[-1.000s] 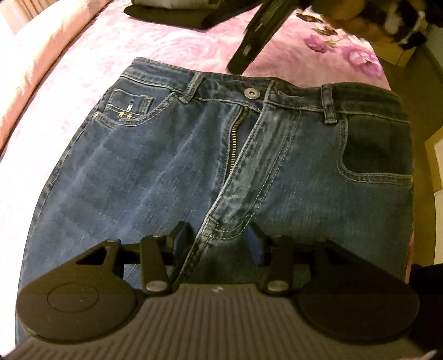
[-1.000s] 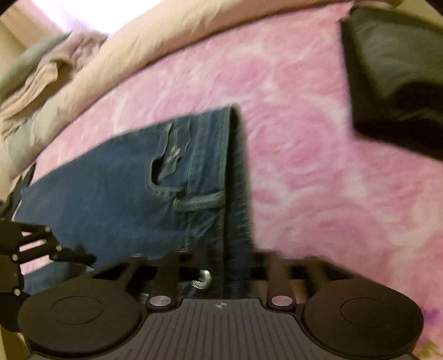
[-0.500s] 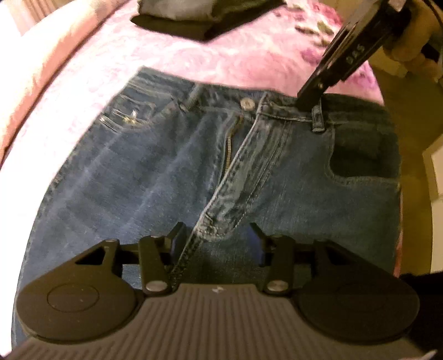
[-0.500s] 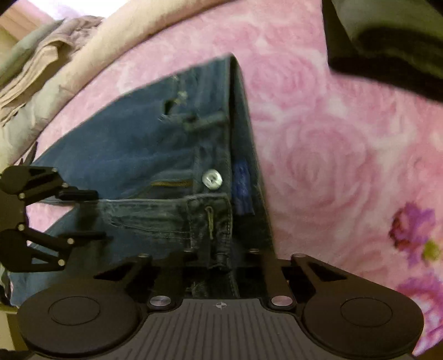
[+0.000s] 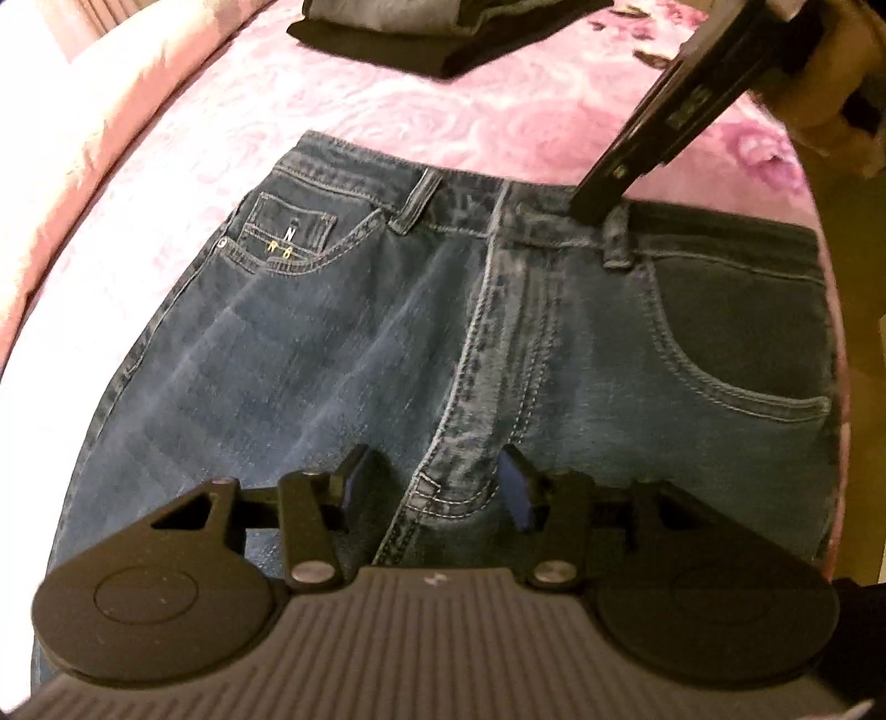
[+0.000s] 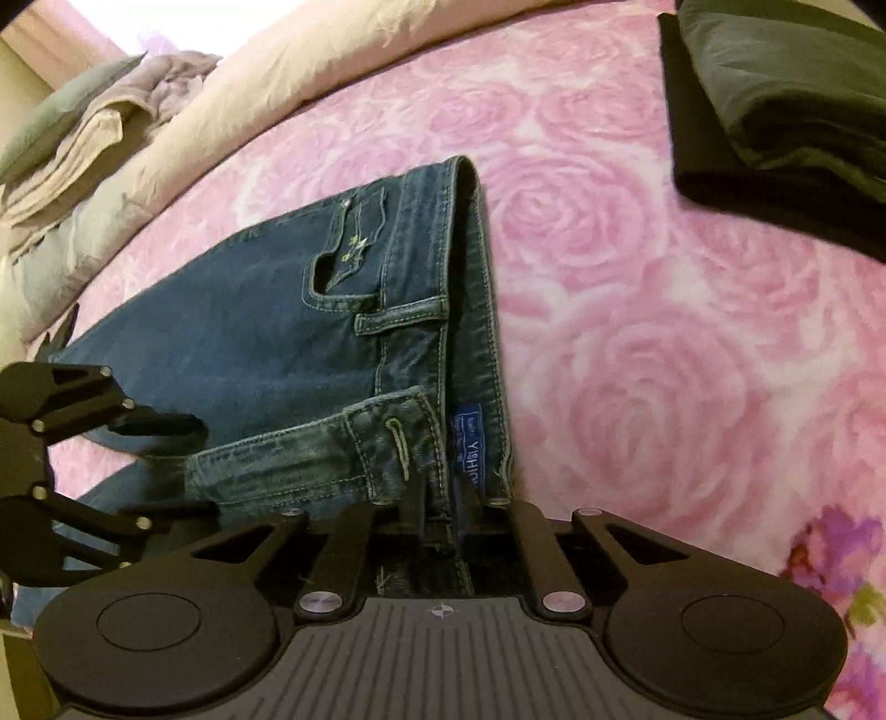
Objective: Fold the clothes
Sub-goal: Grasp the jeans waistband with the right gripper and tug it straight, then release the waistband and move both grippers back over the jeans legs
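Blue jeans lie flat, front up, on the pink rose bedspread, waistband at the far side. My left gripper points down at the crotch. Its jaws are opening and stand either side of the bottom of the fly seam, the pads clear of the cloth. My right gripper comes in from the upper right, held by a hand. In its own view the right gripper is shut on the jeans' waistband by the buttonhole flap. The left gripper shows at the left edge there.
A stack of folded dark clothes lies on the bed beyond the waistband. A beige duvet runs along the bed's far side with crumpled laundry behind it. The bed edge and floor are at the right.
The right gripper came down to the waistband and shut on it. The fly flap now covers the zip and button. The left jaws stand slightly wider.
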A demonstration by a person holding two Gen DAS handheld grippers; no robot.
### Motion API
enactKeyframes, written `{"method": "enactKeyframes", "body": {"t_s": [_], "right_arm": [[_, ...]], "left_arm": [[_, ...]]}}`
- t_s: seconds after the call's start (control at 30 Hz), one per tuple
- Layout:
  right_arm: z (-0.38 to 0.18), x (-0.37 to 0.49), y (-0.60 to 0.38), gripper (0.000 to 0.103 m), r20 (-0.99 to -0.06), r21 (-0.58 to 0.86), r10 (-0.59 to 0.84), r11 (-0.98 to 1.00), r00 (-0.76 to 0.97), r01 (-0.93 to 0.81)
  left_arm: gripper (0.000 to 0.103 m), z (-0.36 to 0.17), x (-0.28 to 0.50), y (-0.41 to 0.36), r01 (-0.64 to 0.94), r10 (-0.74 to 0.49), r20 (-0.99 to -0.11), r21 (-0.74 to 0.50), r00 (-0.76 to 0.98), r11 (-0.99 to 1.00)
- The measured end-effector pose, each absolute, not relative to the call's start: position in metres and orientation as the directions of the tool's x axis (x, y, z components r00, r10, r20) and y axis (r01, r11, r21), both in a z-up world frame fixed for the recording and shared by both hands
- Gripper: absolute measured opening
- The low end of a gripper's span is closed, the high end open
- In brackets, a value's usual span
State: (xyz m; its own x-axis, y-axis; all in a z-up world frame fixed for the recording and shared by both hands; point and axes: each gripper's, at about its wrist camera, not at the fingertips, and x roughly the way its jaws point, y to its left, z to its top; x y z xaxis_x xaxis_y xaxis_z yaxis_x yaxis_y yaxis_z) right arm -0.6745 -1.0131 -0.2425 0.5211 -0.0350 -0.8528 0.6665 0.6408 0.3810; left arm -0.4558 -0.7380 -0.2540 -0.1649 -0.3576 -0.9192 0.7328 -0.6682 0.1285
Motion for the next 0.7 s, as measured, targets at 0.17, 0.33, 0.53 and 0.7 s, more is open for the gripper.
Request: {"method": "enactKeyframes", "body": {"t_s": [0.17,0.33,0.53,0.7], "right_arm": [[-0.212,-0.681,-0.986,0.013,-0.847,0.329,-0.094,0.678,0.522,0.657],[-0.211,-0.699,-0.949,0.050,-0.848,0.344,-0.099,0.646,0.521,0.682],[-0.240,-0.728,-0.923,0.049,-0.884,0.345,-0.068,0.572,0.462,0.744],[-0.220,-0.730,-0.920,0.050,-0.891,0.312,-0.090,0.588,0.444,0.746]], "left_arm": [[0.046,-0.252,-0.456,-0.739,0.741,-0.364,-0.917,0.130,-0.163,-0.659],[0.042,-0.240,-0.453,-0.740,0.752,-0.393,-0.900,0.127,-0.186,-0.647],[0.050,-0.254,-0.455,-0.755,0.763,-0.361,-0.919,0.118,-0.159,-0.636],[0.042,-0.236,-0.449,-0.741,0.764,-0.380,-0.915,0.147,-0.137,-0.628]]}}
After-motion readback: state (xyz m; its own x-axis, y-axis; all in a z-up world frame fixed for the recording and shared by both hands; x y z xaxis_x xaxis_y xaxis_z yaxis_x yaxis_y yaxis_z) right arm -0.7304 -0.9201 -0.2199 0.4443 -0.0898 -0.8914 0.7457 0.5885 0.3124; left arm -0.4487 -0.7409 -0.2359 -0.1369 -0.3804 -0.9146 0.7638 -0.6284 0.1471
